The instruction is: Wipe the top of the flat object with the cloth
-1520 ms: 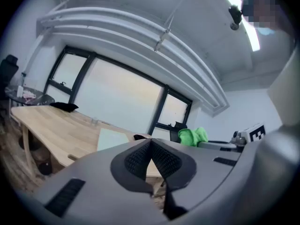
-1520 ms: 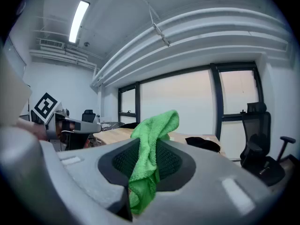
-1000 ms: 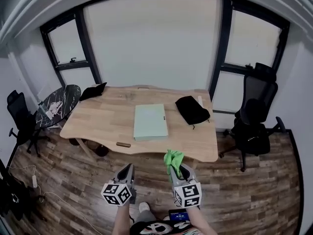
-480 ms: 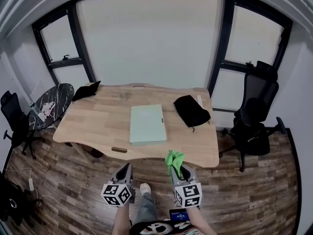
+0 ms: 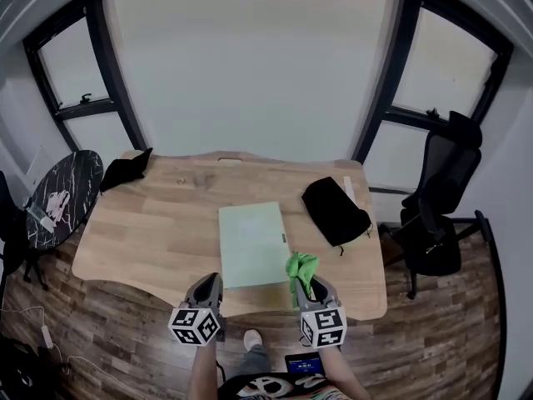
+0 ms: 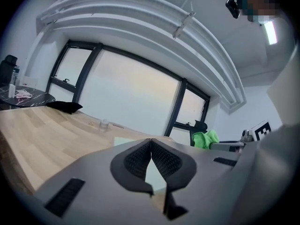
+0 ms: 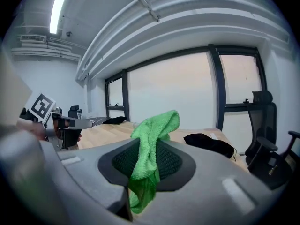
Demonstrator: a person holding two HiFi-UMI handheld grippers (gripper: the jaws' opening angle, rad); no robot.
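Note:
A pale green flat object (image 5: 252, 244) lies on the wooden table (image 5: 150, 223), near its front edge; a corner of the flat object (image 6: 123, 140) shows past the left jaws. My right gripper (image 5: 303, 283) is shut on a bright green cloth (image 5: 301, 267), which sticks up from the jaws just right of the flat object's near corner. The cloth (image 7: 151, 146) hangs pinched between the right gripper (image 7: 149, 159) pads. My left gripper (image 5: 211, 286) hovers at the table's front edge, left of the flat object. The left gripper (image 6: 151, 159) is shut with nothing between its pads.
A black pouch (image 5: 335, 211) lies on the table's right part, with a small white item (image 5: 350, 191) beside it. A dark cloth (image 5: 125, 169) sits at the far left corner. An office chair (image 5: 439, 215) stands to the right, a round marble table (image 5: 52, 198) to the left.
Both grippers have come forward from over the floor to the table's front edge. The cloth now sits beside the flat object's near right corner. The jaws kept their states.

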